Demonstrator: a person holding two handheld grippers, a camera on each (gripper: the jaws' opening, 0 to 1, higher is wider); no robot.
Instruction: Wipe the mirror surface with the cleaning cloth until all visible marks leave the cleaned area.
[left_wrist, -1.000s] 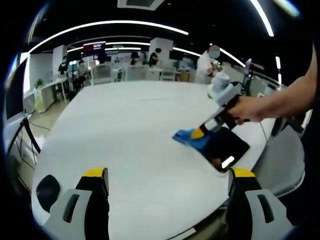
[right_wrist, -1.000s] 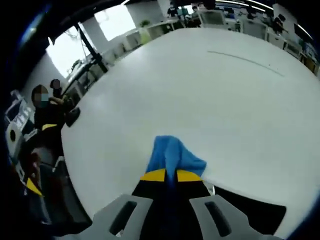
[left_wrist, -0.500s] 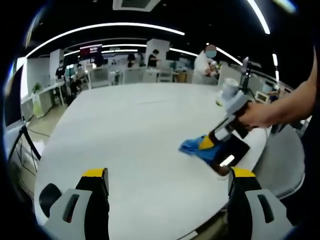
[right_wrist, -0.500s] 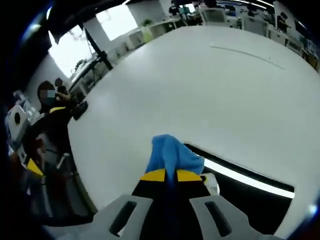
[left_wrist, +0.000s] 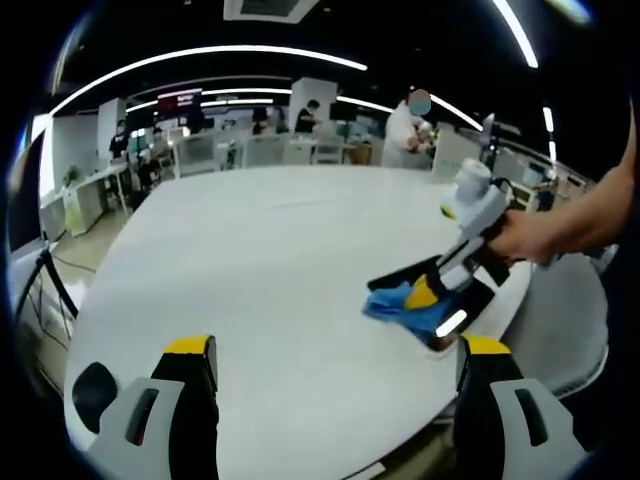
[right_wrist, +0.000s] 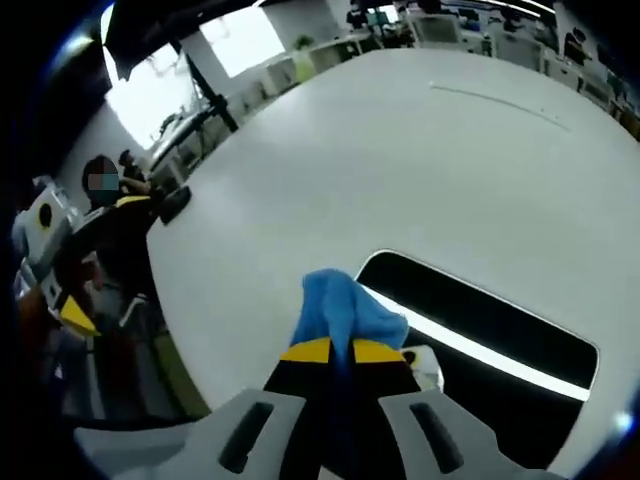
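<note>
a bright blue cleaning cloth (right_wrist: 345, 312) sits pinched in the right tool (right_wrist: 331, 352), its tips yellow over black and its body pale grey. the mirror (right_wrist: 500, 330) reads glossy black, crossed by a white light streak, on a plain white worktop (right_wrist: 400, 170). the left tool (left_wrist: 335, 360) matches: yellow tips, black, grey.

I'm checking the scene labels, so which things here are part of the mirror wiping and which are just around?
Part of the job:
- mirror, lying flat on the white table
- blue cleaning cloth, clamped in the right hand-held gripper

Just around:
- left hand-held gripper, jaws apart, holding nothing
- black object at the table's near edge
- desks and people in the background
</note>
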